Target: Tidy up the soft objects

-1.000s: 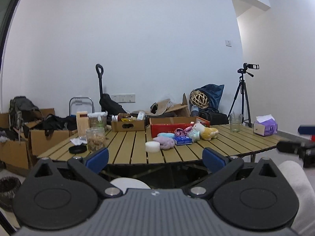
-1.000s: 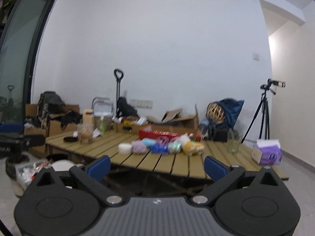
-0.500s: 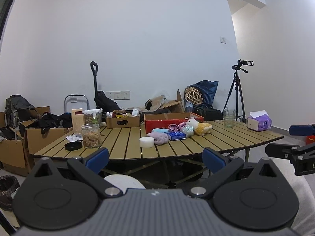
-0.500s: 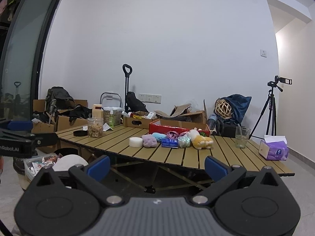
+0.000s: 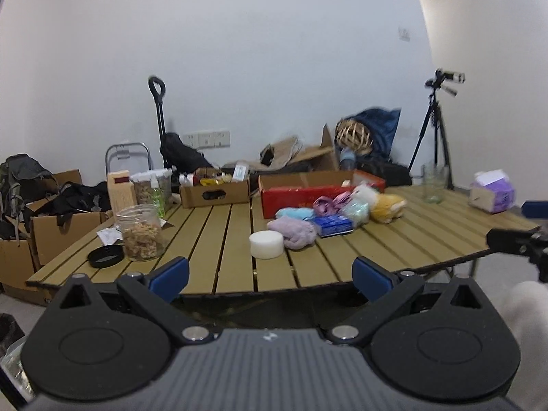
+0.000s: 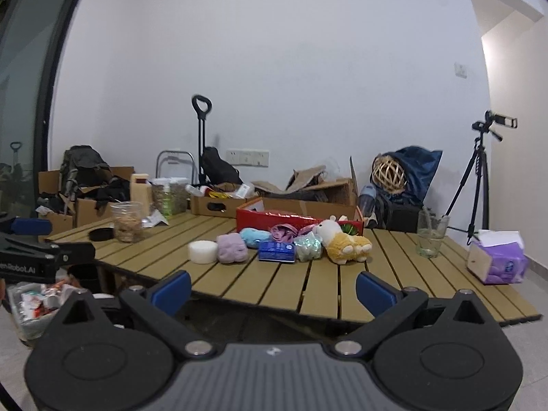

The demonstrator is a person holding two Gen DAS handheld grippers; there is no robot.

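A row of soft things lies mid-table on the slatted wooden table [image 6: 308,291]: a white round sponge [image 6: 203,251], a lilac fluffy cloth [image 6: 233,247], a light blue plush [image 6: 254,236], a pink bundle [image 6: 283,232], a blue tissue pack [image 6: 276,250], a pale green bag [image 6: 308,246] and a yellow-and-white plush toy [image 6: 344,239]. A red box [image 6: 274,217] stands open behind them. My left gripper [image 5: 270,279] and right gripper [image 6: 272,291] both hover open and empty at the near table edge, well short of the objects.
A jar of snacks [image 5: 141,236] with its black lid [image 5: 104,256] sits at the left, a cardboard tray [image 5: 214,193] behind. A glass [image 6: 430,238] and purple tissue box [image 6: 496,262] stand at the right. Boxes, bags and a tripod [image 6: 479,178] line the wall.
Both grippers have come closer to the table and now look slightly down on it; the objects appear larger. Nothing on the table has moved and both grippers stay open.
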